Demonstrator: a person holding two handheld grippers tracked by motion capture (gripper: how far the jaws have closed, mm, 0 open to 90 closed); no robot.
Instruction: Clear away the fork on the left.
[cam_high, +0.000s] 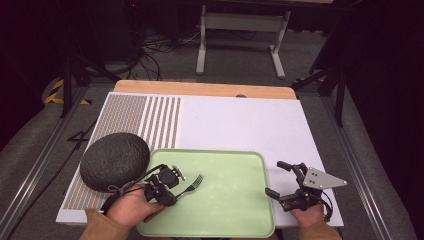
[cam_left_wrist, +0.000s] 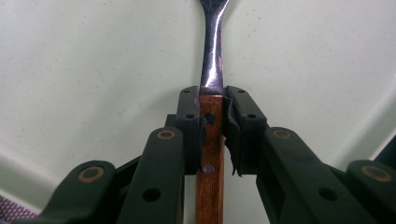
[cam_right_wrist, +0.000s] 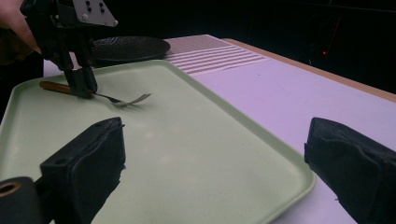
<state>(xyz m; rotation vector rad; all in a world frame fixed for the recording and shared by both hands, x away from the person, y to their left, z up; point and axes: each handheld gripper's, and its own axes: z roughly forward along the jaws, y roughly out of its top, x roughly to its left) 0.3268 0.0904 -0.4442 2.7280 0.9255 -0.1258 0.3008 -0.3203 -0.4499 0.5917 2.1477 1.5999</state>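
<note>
On the tray: the fork (cam_high: 192, 183) lies over the left half of the green tray (cam_high: 235, 210), inside its rim.
Fork axis: long axis runs from the tray's near-left corner toward its middle; tines (cam_right_wrist: 133, 99) point to the middle, wooden handle (cam_left_wrist: 210, 154) back toward the person.
Left gripper (cam_high: 167, 182): jaws closed on the fork's handle just behind the metal neck, pads pressing both sides.
Right gripper (cam_high: 282, 180): jaws spread wide with nothing between them, just right of the tray's right edge, above the white mat (cam_high: 240, 125).
Open room: the tray's right half is bare.
Edges: a dark round plate (cam_high: 115, 160) sits against the tray's far-left corner.
</note>
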